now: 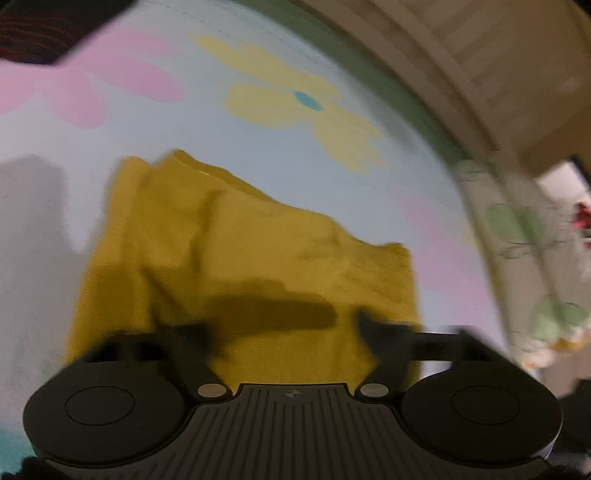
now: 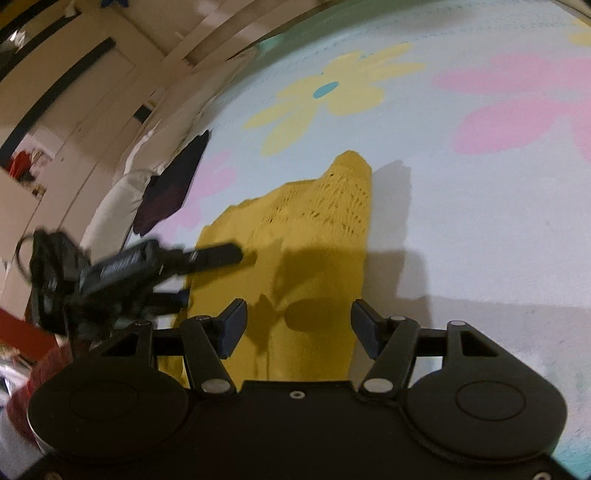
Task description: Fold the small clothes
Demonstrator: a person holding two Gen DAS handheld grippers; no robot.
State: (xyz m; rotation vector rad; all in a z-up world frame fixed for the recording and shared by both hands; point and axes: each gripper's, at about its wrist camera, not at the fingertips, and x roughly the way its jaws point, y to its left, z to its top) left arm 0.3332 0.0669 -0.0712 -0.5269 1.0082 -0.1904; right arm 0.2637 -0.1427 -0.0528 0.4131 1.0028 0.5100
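A small mustard-yellow knit garment (image 1: 240,258) lies partly folded on a pale blue bedspread with big flowers (image 1: 280,96). My left gripper (image 1: 284,328) is open and empty, hovering over the garment's near edge. In the right wrist view the same garment (image 2: 306,240) lies in front of my right gripper (image 2: 297,325), which is open and empty just above it. The left gripper (image 2: 207,266) also shows there at the garment's left edge, blurred, with its fingers apart.
A dark garment (image 2: 173,184) lies at the bedspread's (image 2: 443,155) far left edge beside a white pillow (image 2: 114,199). Another dark striped cloth (image 1: 33,33) sits at the top left of the left wrist view. Wooden furniture (image 1: 498,55) stands beyond the bed.
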